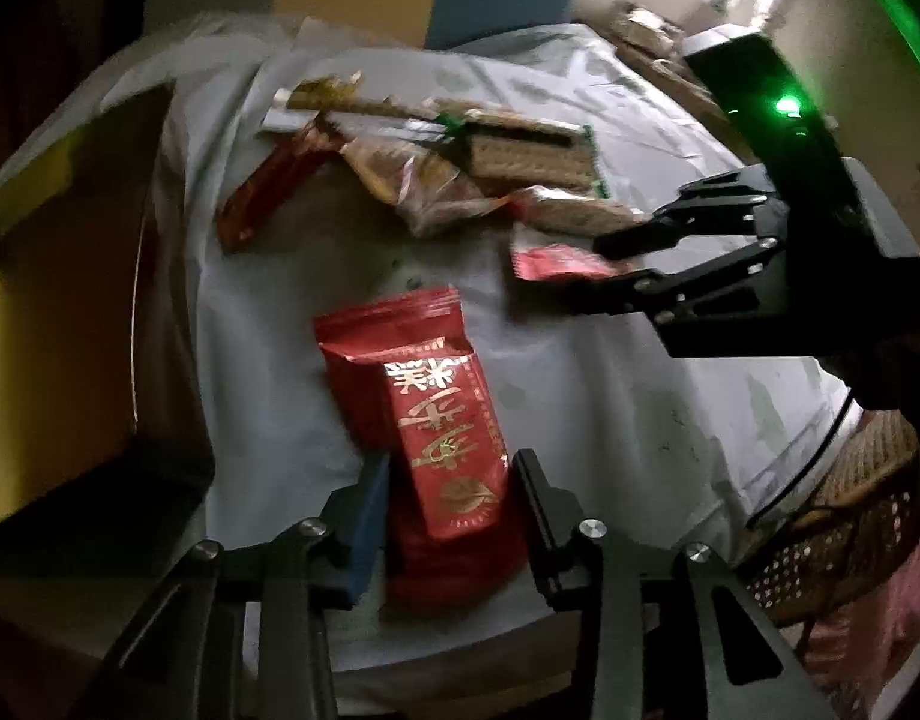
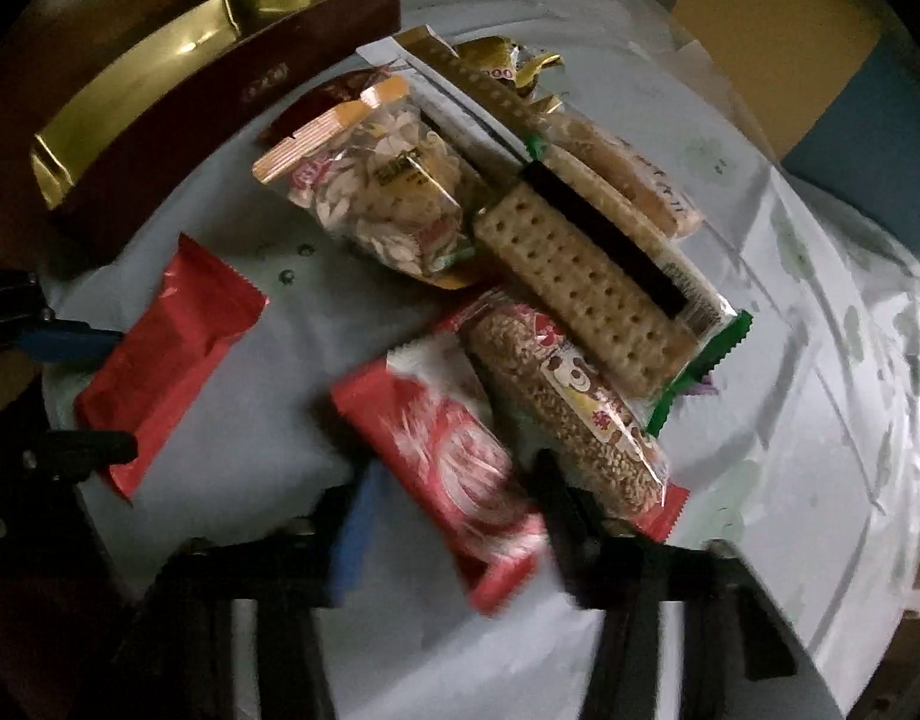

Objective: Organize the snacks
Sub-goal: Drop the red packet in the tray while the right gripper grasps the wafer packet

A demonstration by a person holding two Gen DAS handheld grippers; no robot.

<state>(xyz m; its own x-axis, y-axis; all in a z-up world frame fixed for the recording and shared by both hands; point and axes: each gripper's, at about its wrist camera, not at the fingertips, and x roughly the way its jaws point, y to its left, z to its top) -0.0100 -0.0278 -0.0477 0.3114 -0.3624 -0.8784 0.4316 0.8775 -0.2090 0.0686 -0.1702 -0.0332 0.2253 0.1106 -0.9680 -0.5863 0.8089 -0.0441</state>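
Observation:
My left gripper [image 1: 450, 459] is shut on a red packet with gold characters [image 1: 435, 420], gripping its lower sides over the pale tablecloth. In the right wrist view that left gripper [image 2: 126, 391] enters from the left edge with the same red packet [image 2: 171, 360]. My right gripper [image 2: 456, 462] points steeply down and is shut on a red-and-white packet [image 2: 441, 450] at the near edge of the snack pile. In the left wrist view the right gripper [image 1: 586, 273] comes in from the right, its fingers on either side of that packet [image 1: 550, 264].
A dark red box with a gold inside [image 2: 219, 108] stands open at the table's far left. The pile holds a bag of seeds [image 2: 381, 198], a cracker pack [image 2: 586, 300], a sesame bar [image 2: 568, 414] and a long red packet [image 1: 267, 192]. A wicker piece [image 1: 850, 510] sits beyond the table edge.

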